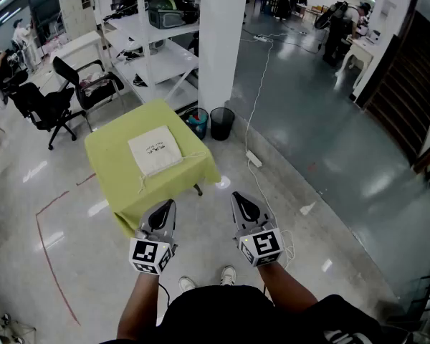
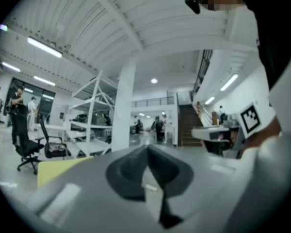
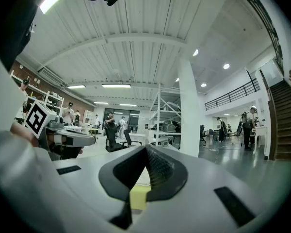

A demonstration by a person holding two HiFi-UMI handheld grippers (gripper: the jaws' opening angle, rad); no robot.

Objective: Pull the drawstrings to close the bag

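Lying flat near the middle of the yellow-green table [image 1: 113, 172], the white drawstring bag [image 1: 155, 150] has its cords [image 1: 142, 180] trailing toward the near edge. Both grippers hang short of the table, well apart from the bag. The left gripper [image 1: 170, 204] has its jaws pressed together on nothing. The right gripper [image 1: 238, 197] is likewise closed and empty (confirmed in both gripper views). Beyond the table stand a white column [image 1: 222, 34] and a black bin [image 1: 221, 122].

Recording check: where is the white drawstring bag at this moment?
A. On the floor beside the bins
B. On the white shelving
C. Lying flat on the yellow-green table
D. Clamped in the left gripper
C: the bag lies flat on the table, well apart from the left gripper and the right gripper, whose jaws are together with nothing between them.
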